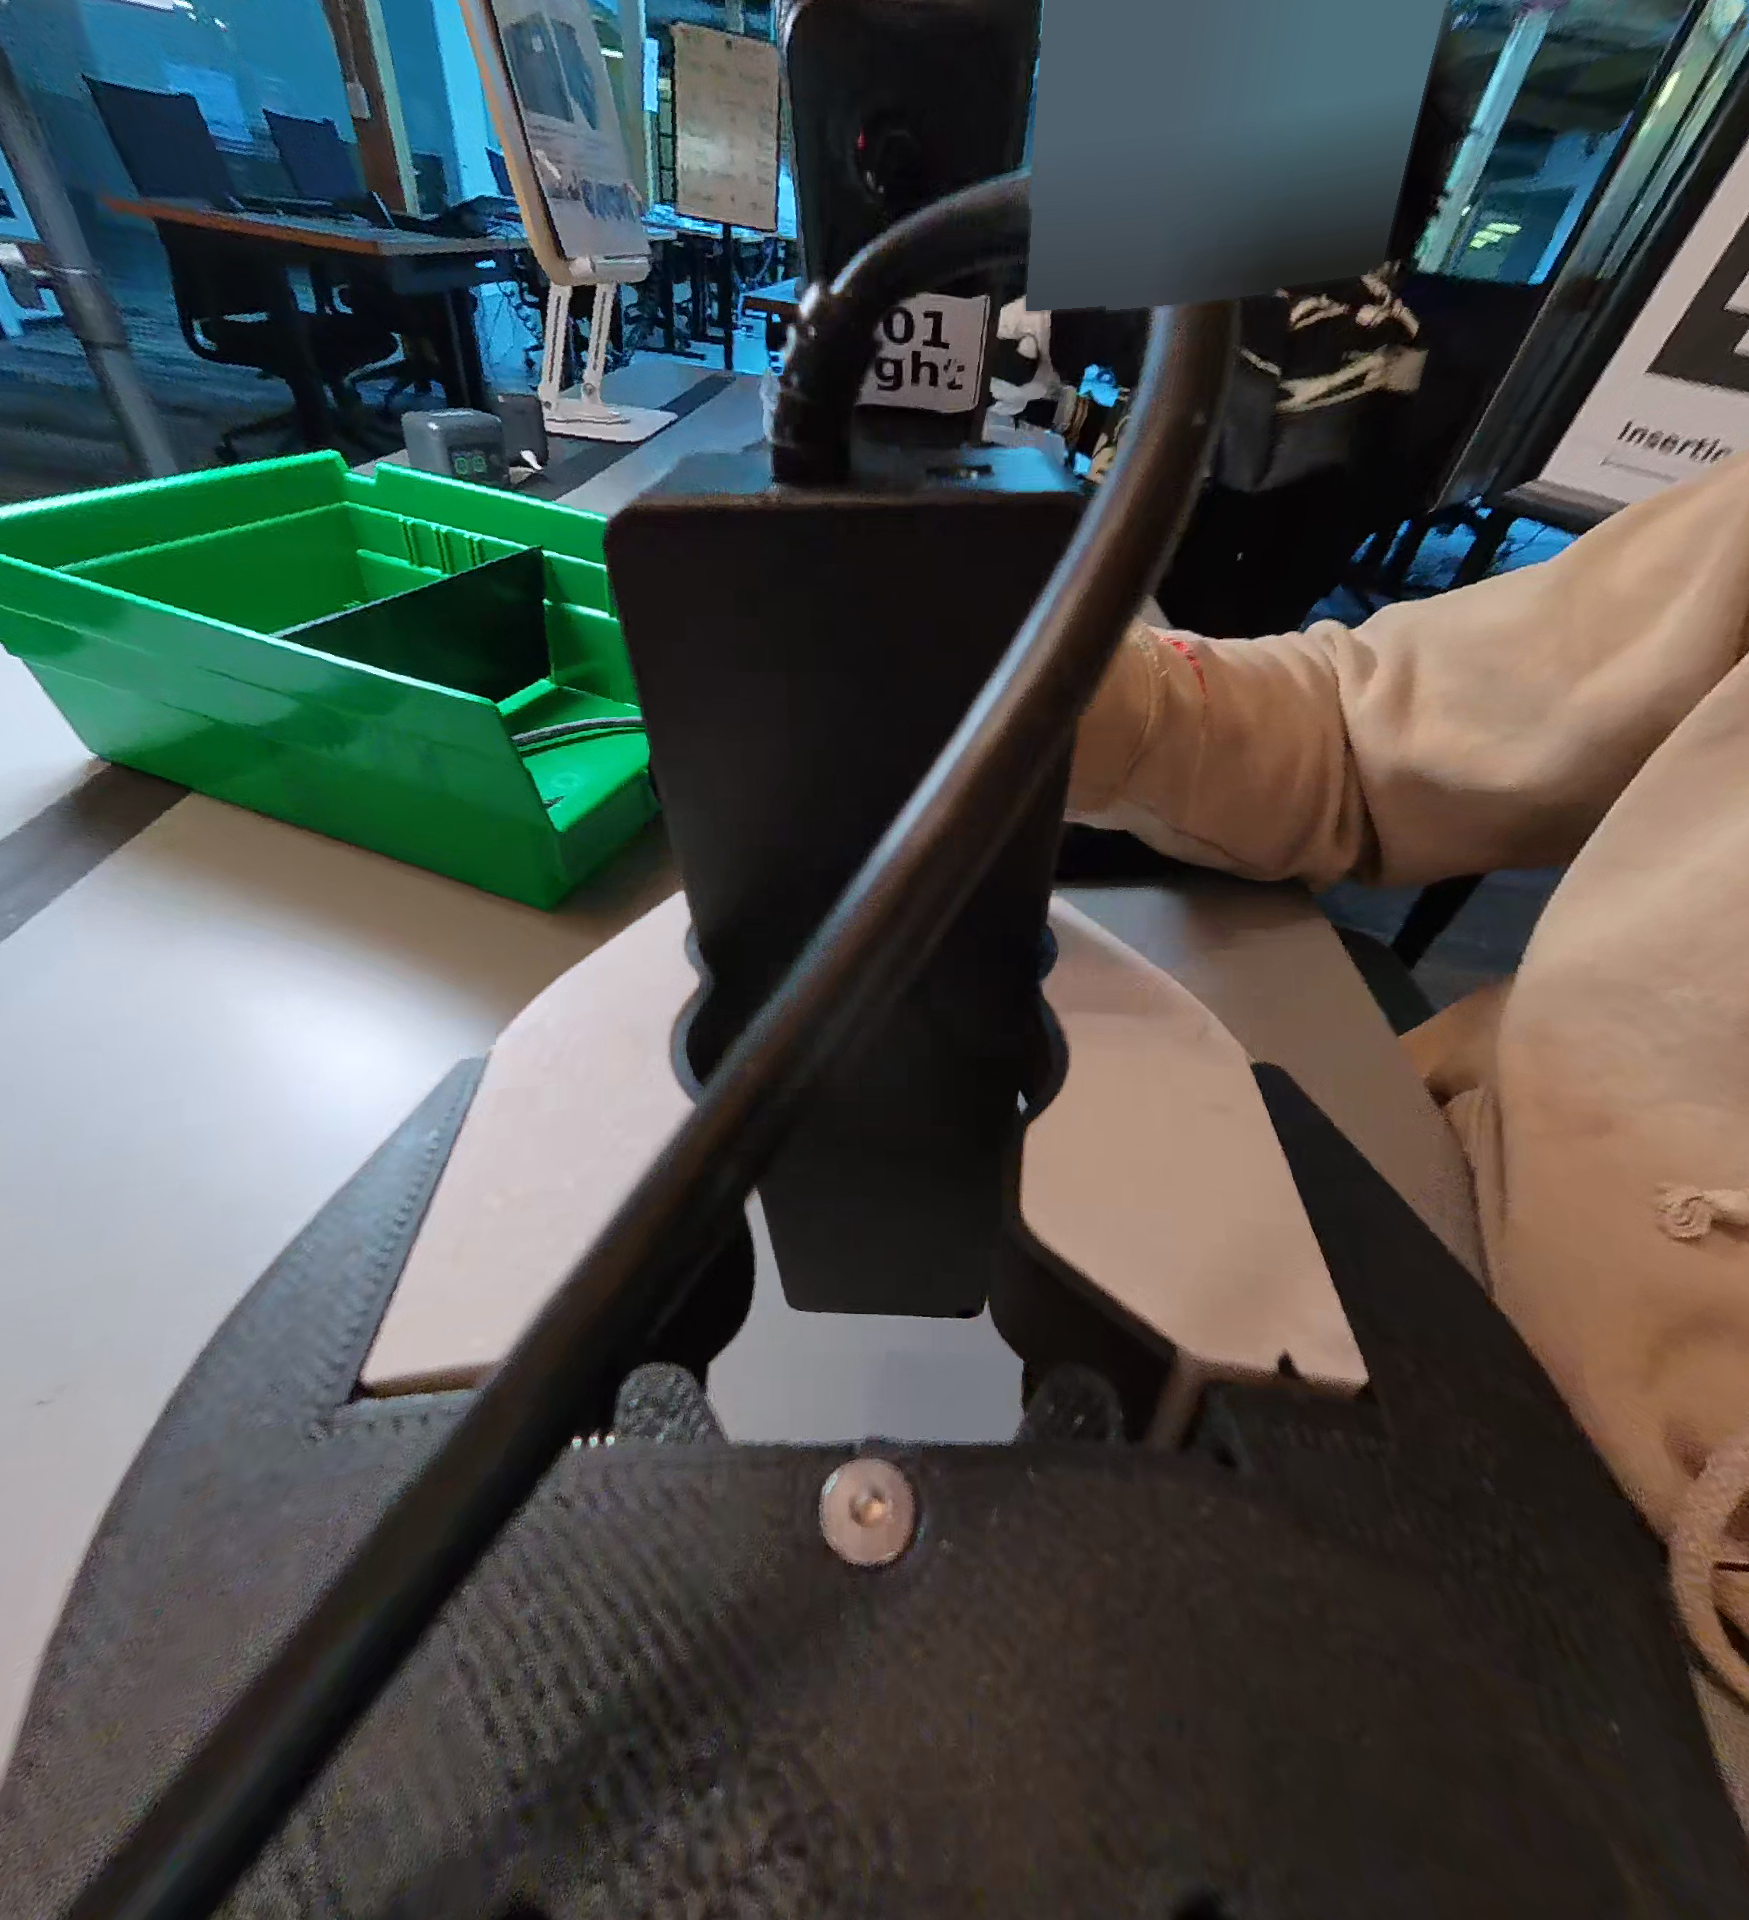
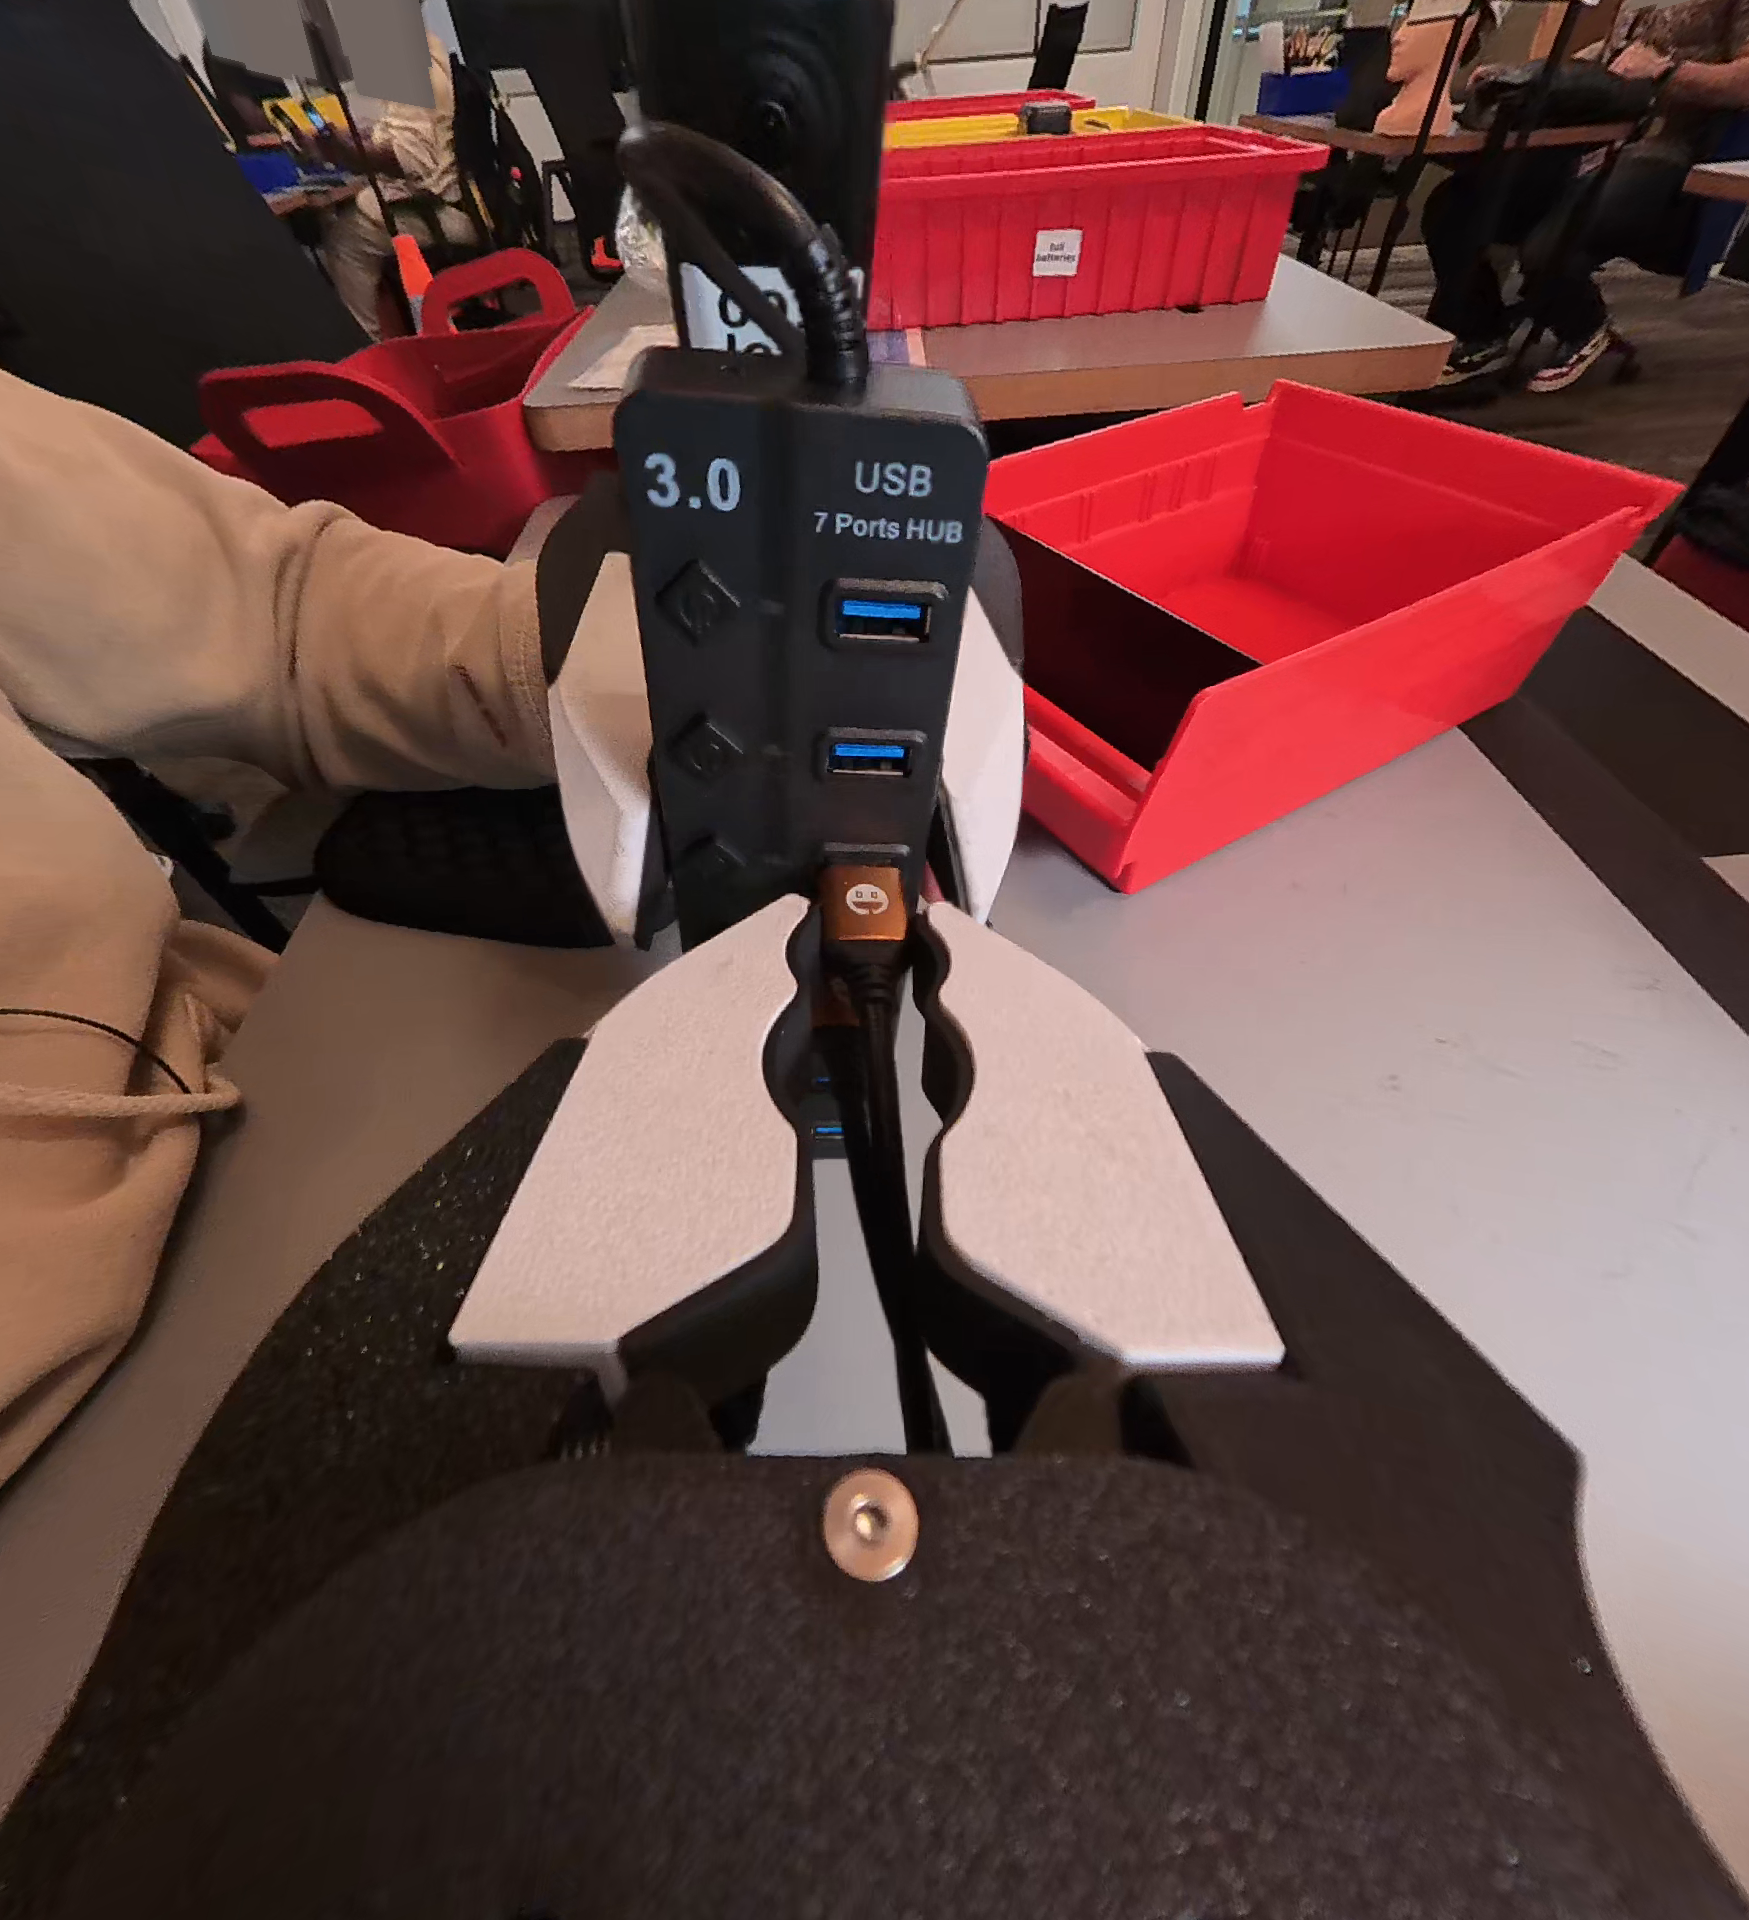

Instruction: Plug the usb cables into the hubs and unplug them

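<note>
Gripping: left fingers (image 1: pixel 875 1049) clamp hub (image 2: pixel 797 623) back.
Right fingers (image 2: pixel 865 935): pinching orange plug (image 2: pixel 862 904), seated in port.
Risk: crooked pull jams plug; hub slips.

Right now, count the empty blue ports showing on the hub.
2 clearly: the top port and the one below it on the hub. The third holds the orange plug. Blue glimpses lower down sit behind the right gripper, so more may be hidden.
</note>
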